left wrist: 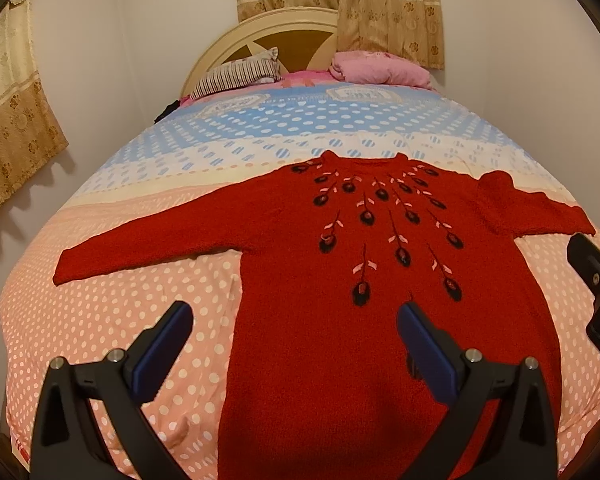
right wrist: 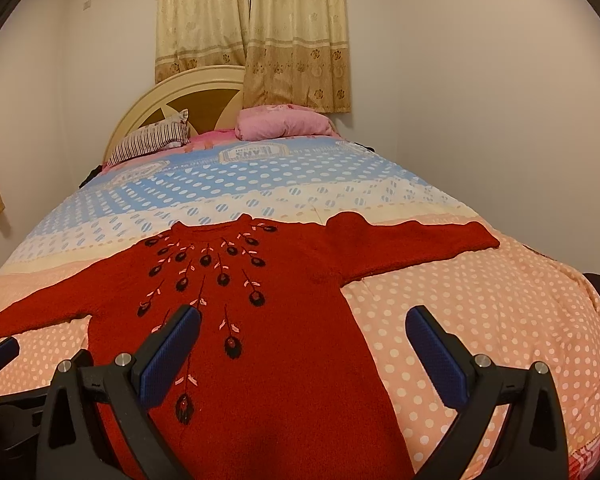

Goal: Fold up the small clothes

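Sweater: a red knitted sweater point(left wrist: 308, 248) is laid flat, front up, on the bed point(left wrist: 112, 304), sleeves spread to both sides.
Left gripper point(left wrist: 294, 316): held above the hem area, jaws wide, nothing gripped.
Right gripper point(right wrist: 302, 322): held above the sweater's right edge, jaws wide, nothing gripped.
Pillows: a striped pillow point(left wrist: 236, 74) and a pink pillow point(left wrist: 380, 68) are seen at the headboard.

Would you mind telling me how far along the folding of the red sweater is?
Done: the red knit sweater with embroidered flowers lies spread flat on the polka-dot bedspread, sleeves out. In hand: nothing; the left hand-held gripper and right hand-held gripper hover open above it. Left: every fold.
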{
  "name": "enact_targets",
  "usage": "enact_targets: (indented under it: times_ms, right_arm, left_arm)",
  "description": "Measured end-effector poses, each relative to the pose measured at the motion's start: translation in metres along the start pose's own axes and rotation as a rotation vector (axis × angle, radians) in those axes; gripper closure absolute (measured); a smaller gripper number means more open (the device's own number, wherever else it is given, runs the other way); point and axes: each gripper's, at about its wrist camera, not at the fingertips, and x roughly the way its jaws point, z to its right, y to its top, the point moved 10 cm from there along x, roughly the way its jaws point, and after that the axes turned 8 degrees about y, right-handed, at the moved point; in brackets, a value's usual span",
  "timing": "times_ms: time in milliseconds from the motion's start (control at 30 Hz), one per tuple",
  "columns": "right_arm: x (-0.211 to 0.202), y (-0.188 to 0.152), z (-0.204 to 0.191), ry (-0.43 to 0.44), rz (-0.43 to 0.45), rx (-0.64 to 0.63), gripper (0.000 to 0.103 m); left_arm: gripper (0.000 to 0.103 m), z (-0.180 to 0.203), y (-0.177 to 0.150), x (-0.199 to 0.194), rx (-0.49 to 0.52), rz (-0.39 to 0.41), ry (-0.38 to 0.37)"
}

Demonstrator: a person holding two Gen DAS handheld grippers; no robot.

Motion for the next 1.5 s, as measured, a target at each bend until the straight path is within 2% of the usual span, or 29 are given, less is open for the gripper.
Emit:
enact_targets:
  times_ms: [233,400,700,800,867,1033,1067,1167,1233,1333,1400,1500]
  right_arm:
    - [0.018,0.002,-0.003,0.003,-0.04,-0.004,0.001]
    - [0.039,0.004,0.006,-0.006,-0.085,0.002,0.001]
    - [0.08,0.033,0.044,-0.06,-0.106,0.018,0.001]
    - [0.099,0.042,0.06,-0.035,-0.115,0.04,0.003]
    - [0.113,0.044,0.084,-0.06,-0.141,0.084,0.015]
    - [0.146,0.045,0.165,-0.11,-0.188,0.223,0.028]
    - [0.154,0.043,0.193,-0.139,-0.195,0.263,0.03]
    - [0.164,0.044,0.257,-0.216,-0.174,0.354,0.032]
    - [0.171,0.038,0.306,-0.259,-0.167,0.469,0.032]
    - [0.186,0.022,0.361,-0.329,-0.204,0.601,0.035]
    - [0.196,0.015,0.384,-0.351,-0.222,0.656,0.038]
    - [0.212,0.012,0.396,-0.358,-0.248,0.68,0.039]
  left_arm:
    - [0.0,0.001,0.007,0.008,0.008,0.016,0.008]
    - [0.0,-0.002,0.012,0.022,0.009,-0.018,0.008]
    - [0.0,-0.019,0.07,0.055,-0.031,0.024,0.032]
    - [0.0,-0.02,0.098,0.074,-0.064,0.05,0.001]
    - [0.0,-0.02,0.109,0.088,-0.062,0.051,0.0]
    - [0.0,-0.028,0.116,0.14,-0.082,0.023,0.035]
    - [0.0,-0.03,0.115,0.146,-0.092,0.02,0.038]
    - [0.0,-0.032,0.104,0.167,-0.129,-0.009,0.038]
    - [0.0,-0.032,0.095,0.177,-0.154,-0.027,0.03]
    - [0.0,-0.027,0.082,0.187,-0.185,-0.047,0.005]
    - [0.0,-0.023,0.076,0.192,-0.189,-0.059,-0.003]
    - [0.0,-0.023,0.068,0.199,-0.173,-0.083,0.004]
